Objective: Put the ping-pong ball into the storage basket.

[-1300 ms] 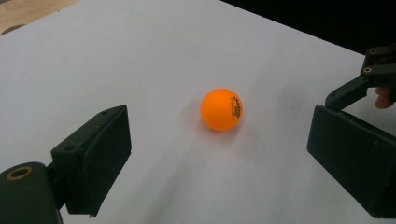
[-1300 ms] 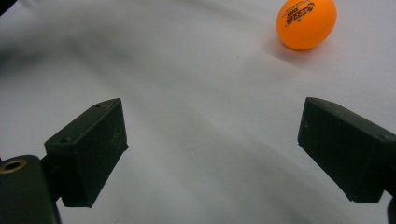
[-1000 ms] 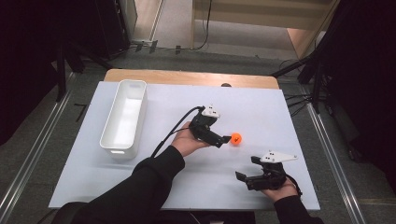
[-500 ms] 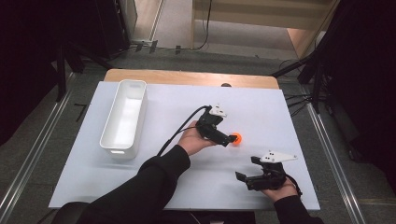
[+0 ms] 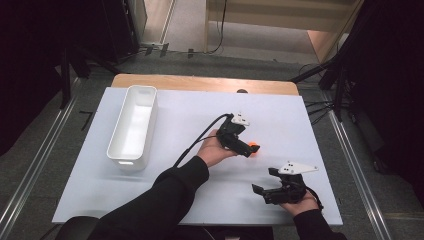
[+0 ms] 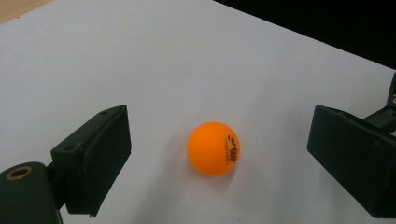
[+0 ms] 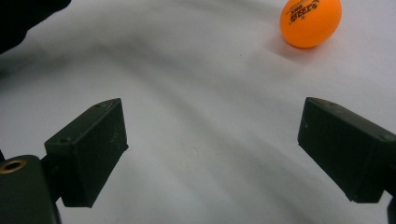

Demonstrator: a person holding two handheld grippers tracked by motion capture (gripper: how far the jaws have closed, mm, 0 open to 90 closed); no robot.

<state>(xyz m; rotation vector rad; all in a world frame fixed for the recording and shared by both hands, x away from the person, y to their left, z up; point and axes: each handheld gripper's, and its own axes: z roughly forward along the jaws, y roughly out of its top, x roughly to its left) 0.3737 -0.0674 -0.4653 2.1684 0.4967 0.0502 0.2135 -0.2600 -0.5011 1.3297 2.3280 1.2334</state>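
Orange ball (image 6: 213, 148) sits on the white table (image 5: 190, 120), right of centre, well apart from the white bin (image 5: 132, 125) at far left; in left gripper view it's between my left gripper (image 6: 219, 158) jaws, touching neither, jaws spread wide; slightly nearer the left-hand pad in that view. Right gripper (image 7: 212, 154) also wide w/ nothing in it, low near table's front right edge, ball (image 7: 310, 21) farther off at top of its view.

Step in hand, my guess: closing on the ball w/ left. To do it well: nudge fwd a bit so pads meet ball at its widest part; centre it btwn pads before closing; close slow, it's round + light so an off-centre squeeze prob. makes it squirt out or roll; keep jaws low to table.

Writing: dark print on the ball's side; reads approx "STIGA" in right gripper view, not sure; smaller line under it illegible.
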